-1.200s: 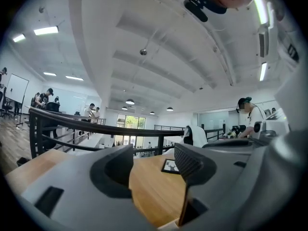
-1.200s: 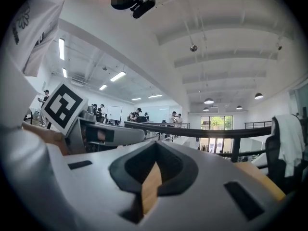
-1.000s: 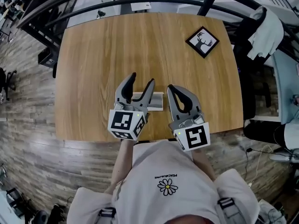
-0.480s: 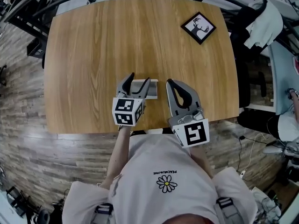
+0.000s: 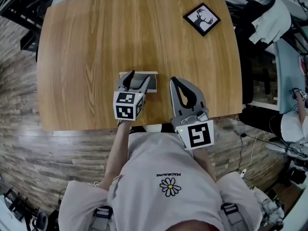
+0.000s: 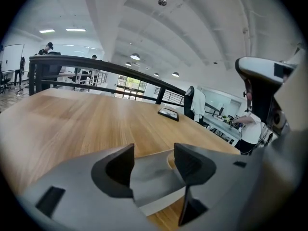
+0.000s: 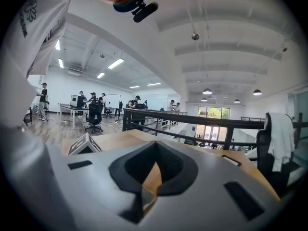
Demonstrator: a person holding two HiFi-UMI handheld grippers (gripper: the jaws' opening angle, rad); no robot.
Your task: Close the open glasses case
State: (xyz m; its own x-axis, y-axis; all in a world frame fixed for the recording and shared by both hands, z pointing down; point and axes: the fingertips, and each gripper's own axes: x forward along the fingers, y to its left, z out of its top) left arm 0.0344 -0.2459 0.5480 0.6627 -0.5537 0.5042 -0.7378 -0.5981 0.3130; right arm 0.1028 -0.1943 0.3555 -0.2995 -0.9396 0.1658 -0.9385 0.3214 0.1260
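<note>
Glasses case (image 5: 151, 83): sits near the front edge of the table (image 5: 86, 42), seemingly not yet shut. Straddles it with spread left gripper (image 5: 136, 80); holds right gripper (image 5: 175, 83) pressed together, empty, just beside. Next, probably: push lid down flush.
</note>
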